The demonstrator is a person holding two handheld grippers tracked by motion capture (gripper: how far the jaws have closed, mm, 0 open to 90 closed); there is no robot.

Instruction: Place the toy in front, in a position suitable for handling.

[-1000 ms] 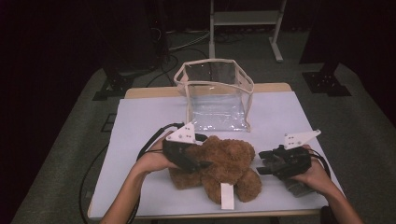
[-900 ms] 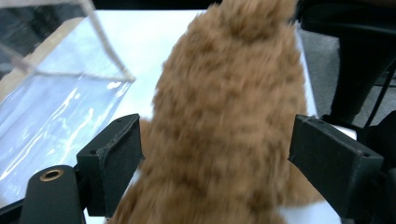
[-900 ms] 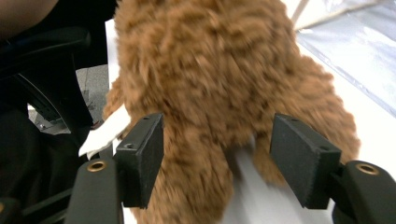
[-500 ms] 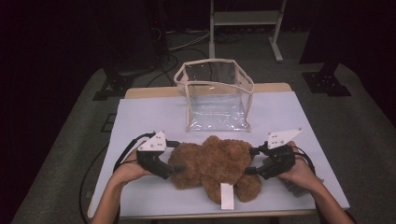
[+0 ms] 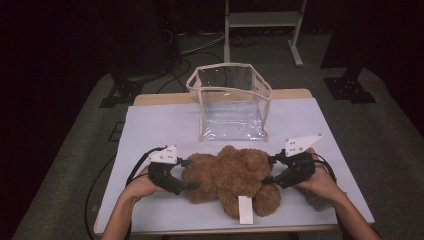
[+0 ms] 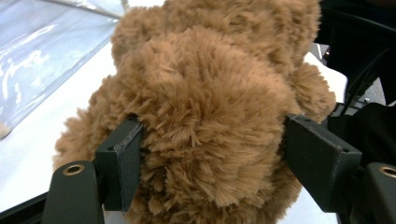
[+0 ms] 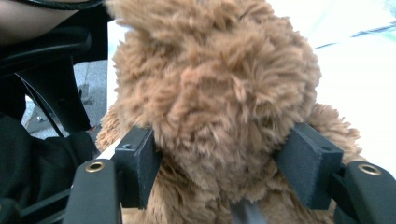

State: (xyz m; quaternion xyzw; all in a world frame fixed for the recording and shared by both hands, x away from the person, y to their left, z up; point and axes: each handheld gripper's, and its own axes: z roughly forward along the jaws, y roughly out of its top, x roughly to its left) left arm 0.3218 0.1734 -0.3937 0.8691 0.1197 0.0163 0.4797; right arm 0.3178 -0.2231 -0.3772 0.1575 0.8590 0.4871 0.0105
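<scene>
A brown plush teddy bear [image 5: 227, 177] lies on the table near its front edge, with a white tag [image 5: 245, 210] sticking out toward me. My left gripper [image 5: 191, 174] reaches in from the bear's left. Its jaws have just been closing, and both pads press into a furry limb [image 6: 210, 93] bulging between them. My right gripper [image 5: 270, 170] comes in from the bear's right. Its jaws have also just closed further and squeeze a fluffy part of the bear [image 7: 215, 79].
A clear plastic bag [image 5: 231, 102] with cream trim stands open behind the bear at mid-table. The table [image 5: 150, 125] has a pale cover. Black cables trail from both grippers. A metal stand [image 5: 260, 20] and dark floor lie beyond the table.
My left gripper has moved from on top of the bear down to its left side. The right gripper has edged in to the bear's right side. Both now grip fur.
</scene>
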